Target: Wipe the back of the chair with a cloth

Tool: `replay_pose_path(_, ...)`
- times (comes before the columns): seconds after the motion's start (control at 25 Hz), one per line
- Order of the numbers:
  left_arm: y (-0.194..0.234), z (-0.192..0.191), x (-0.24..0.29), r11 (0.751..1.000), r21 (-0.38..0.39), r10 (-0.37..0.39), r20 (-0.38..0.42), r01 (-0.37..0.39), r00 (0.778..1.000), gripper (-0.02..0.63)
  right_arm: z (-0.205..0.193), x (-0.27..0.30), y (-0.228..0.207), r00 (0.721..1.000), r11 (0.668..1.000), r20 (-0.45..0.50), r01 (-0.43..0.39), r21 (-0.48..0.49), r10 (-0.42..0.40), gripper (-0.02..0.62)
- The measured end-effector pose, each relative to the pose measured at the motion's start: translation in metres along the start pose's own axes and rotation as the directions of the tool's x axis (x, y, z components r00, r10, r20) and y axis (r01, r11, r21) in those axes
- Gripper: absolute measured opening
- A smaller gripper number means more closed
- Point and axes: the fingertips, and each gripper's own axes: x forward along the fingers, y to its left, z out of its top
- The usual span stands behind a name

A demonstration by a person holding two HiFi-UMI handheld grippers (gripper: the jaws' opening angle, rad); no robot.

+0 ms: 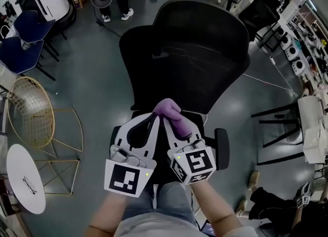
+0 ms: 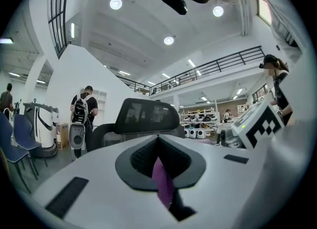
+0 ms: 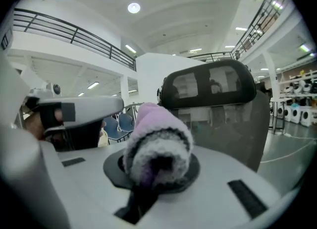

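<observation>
Both tools are down at bottom centre of the head view, tips close together. The right tool [image 3: 152, 176] is clamped on a fat wad of the purple cloth [image 1: 169, 111], and the left tool [image 2: 159, 162] pinches just a thin strip of it. The cloth sits just below the black chair [image 1: 189, 51] back that fills mid-frame.

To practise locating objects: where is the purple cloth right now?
Head view, centre: the purple cloth is clamped in both left tongs and right tongs, just below the black chair back.
</observation>
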Motion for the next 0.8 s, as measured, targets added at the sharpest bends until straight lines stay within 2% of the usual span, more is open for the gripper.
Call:
replay_pose_path(0.28, -0.022, 0.023, 0.001, 0.999, -0.008, -0.047, 0.031, 0.047, 0.998, 0.012, 0.039, -0.041, -0.005, 0.997, 1.0, 0.079, 0.022, -0.008, -0.022, 0.044)
replay_pose_path(0.56, -0.046, 0.038, 0.003, 0.992, 0.033, -0.12, 0.04, 0.119, 0.992, 0.012, 0.061, -0.079, -0.011, 0.99, 0.998, 0.134, 0.053, -0.015, -0.051, 0.044)
replay_pose_path(0.8, -0.063, 0.037, 0.003, 0.985, 0.059, -0.164, 0.023, 0.162, 0.986, 0.012, 0.073, -0.096, -0.018, 0.981, 0.998, 0.186, 0.045, 0.034, -0.051, 0.044)
